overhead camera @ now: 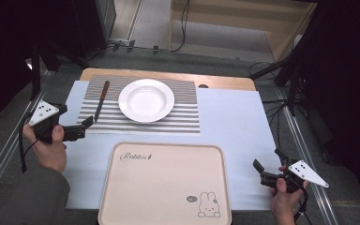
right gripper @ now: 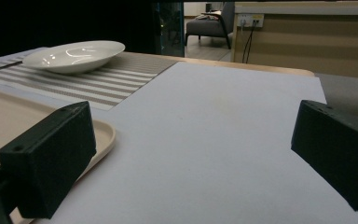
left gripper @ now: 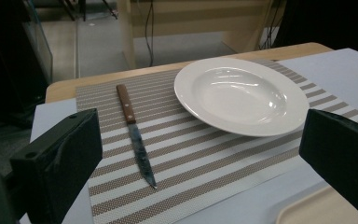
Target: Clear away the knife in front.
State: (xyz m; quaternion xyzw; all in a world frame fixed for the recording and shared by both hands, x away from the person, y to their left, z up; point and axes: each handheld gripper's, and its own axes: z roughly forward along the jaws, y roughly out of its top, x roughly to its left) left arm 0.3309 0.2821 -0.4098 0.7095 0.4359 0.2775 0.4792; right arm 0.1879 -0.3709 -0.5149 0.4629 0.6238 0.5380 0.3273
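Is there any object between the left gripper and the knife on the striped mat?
Nothing visible. The left gripper, jaws open, sits at the placemat's near edge, and bare mat lies between it and the knife. The plate stands off to the side.

Lettering on the tray (overhead camera: 164, 187)
Script word, seemingly "Rabbit", at far left corner; tiny bubble beside rabbit drawing, unreadable.

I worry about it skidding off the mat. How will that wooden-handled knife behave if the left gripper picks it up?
The knife looks stiff and light, and lies flat, so it likely won't roll. Its thin blade sits low on the striped placemat, so the wooden handle probably gives a surer grip.
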